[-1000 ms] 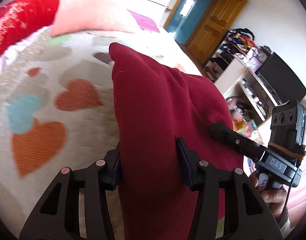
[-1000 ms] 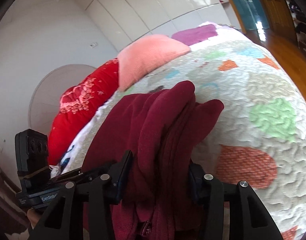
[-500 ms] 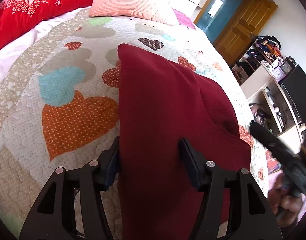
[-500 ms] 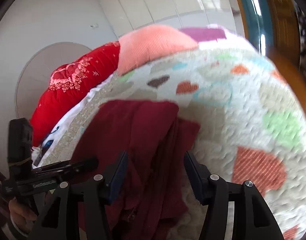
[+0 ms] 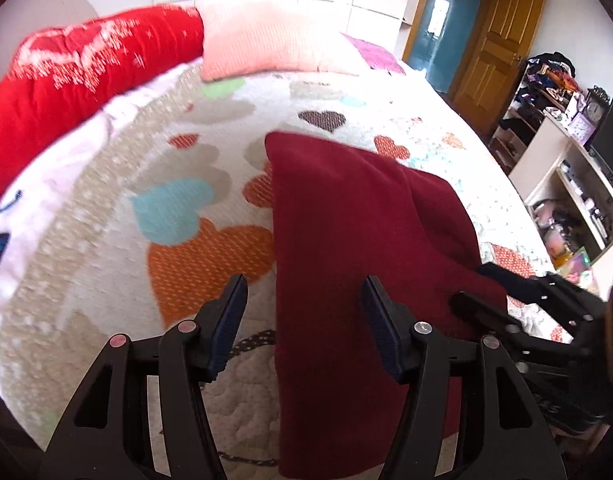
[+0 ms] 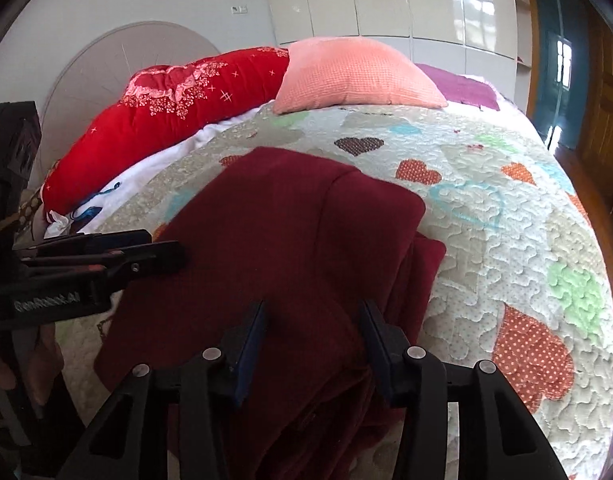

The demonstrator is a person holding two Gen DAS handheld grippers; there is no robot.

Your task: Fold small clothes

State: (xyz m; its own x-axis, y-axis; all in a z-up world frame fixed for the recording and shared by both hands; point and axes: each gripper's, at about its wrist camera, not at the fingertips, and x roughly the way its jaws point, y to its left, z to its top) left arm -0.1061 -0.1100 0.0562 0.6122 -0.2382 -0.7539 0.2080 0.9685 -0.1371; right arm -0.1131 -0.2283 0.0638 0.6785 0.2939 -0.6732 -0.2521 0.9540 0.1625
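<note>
A dark red garment point(image 5: 346, 240) lies folded flat on the heart-patterned quilt point(image 5: 186, 208); it also shows in the right wrist view point(image 6: 290, 240). My left gripper point(image 5: 302, 312) is open, its fingers spread over the garment's near left edge without holding it. My right gripper point(image 6: 312, 336) is open over the garment's near right part. Each gripper shows in the other's view: the right one point(image 5: 518, 312) at the right, the left one point(image 6: 118, 256) at the left.
A red bolster point(image 6: 178, 112), a pink pillow point(image 6: 354, 76) and a purple cloth point(image 6: 462, 88) lie at the head of the bed. A shelf unit point(image 5: 566, 152) with clutter and a wooden door point(image 5: 498, 36) stand to the right.
Both grippers have lowered the garment onto the quilt and opened, letting go of it. The garment now lies flat instead of hanging bunched between the fingers.
</note>
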